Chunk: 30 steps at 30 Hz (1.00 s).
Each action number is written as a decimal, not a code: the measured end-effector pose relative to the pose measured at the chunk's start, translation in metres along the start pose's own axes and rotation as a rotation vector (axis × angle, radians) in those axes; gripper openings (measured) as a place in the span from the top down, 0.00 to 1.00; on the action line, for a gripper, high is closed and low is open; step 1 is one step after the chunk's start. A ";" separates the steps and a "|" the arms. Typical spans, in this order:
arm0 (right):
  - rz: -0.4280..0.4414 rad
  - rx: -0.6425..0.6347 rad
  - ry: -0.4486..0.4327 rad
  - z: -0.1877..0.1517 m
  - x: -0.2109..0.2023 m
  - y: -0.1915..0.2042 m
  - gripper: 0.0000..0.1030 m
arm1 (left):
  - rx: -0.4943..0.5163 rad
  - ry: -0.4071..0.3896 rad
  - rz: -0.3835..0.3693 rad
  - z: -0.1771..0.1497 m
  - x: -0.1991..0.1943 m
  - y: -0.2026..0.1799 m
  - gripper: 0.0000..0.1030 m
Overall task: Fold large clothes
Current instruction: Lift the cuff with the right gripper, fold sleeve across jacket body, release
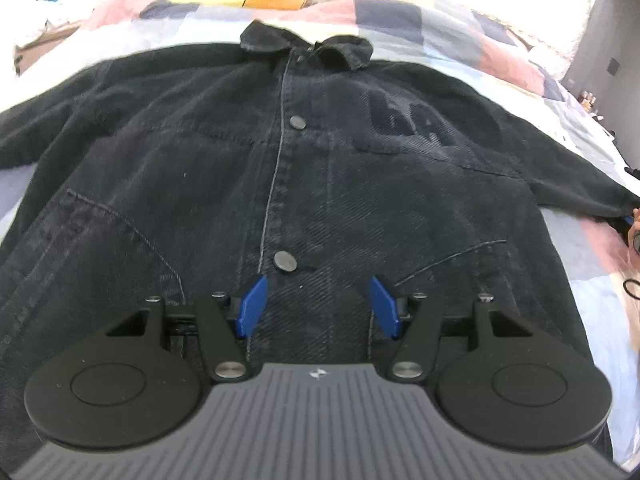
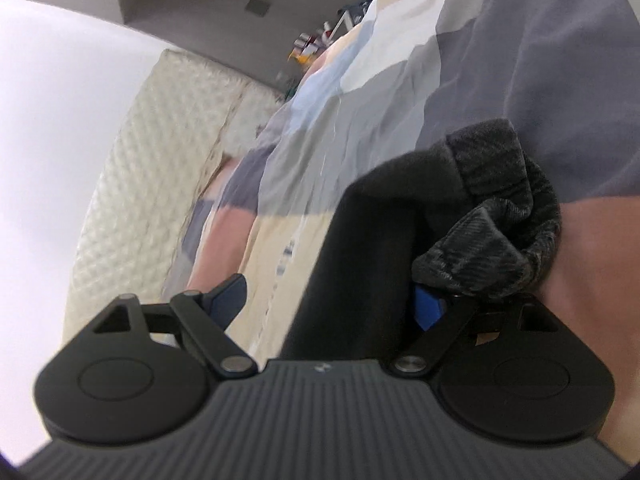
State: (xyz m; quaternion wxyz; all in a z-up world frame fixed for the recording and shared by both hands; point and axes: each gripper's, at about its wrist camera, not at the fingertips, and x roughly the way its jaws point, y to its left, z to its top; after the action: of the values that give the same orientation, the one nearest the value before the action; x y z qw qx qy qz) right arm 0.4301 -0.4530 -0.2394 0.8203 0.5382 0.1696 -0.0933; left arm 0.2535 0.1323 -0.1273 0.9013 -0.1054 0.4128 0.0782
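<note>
1. Left wrist view: the black denim jacket [image 1: 304,168] lies front-up and buttoned on the patchwork quilt [image 1: 460,28], collar [image 1: 308,46] at the far side, both sleeves stretched outward. The left gripper [image 1: 318,306] hovers over the lower placket with its blue pads [image 1: 252,306] spread wide, holding nothing. It looks best used as an anchor: I would bring it down onto the body near the intended fold line so the heavy denim does not drag.

2. Right wrist view: the right gripper [image 2: 332,300] is tilted sideways at the sleeve cuff [image 2: 492,216]. Its jaws are spread, with the dark fabric lying between them and bunched over the right pad [image 2: 428,314]; nothing is clamped. Judging from this, the step in hand is taking the cuff. The jaws should close on the cuff's full thickness before any lifting, and the sleeve should then be carried flat across the chest.
</note>
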 end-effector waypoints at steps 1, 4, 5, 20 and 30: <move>-0.019 -0.004 -0.006 0.001 0.003 0.002 0.16 | -0.008 0.004 -0.002 0.000 0.002 0.002 0.39; -0.081 0.006 -0.011 0.003 0.012 0.006 0.19 | -0.015 0.005 0.000 0.001 0.003 0.005 0.39; -0.099 0.002 -0.013 0.004 0.015 0.007 0.20 | -0.017 0.004 -0.003 0.001 0.003 0.007 0.39; -0.279 -0.499 -0.045 -0.015 -0.001 0.083 0.91 | -0.034 -0.012 -0.067 0.012 -0.015 0.023 0.39; 0.035 -1.068 -0.043 -0.118 -0.082 0.244 0.92 | -0.105 -0.190 -0.155 0.033 -0.082 0.054 0.39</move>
State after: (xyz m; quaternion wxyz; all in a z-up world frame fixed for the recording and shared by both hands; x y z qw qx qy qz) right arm 0.4150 -0.2495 -0.0435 0.9847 0.0465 0.1676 0.0088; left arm 0.2125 0.1879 -0.0510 0.9330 -0.1760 0.3115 0.0394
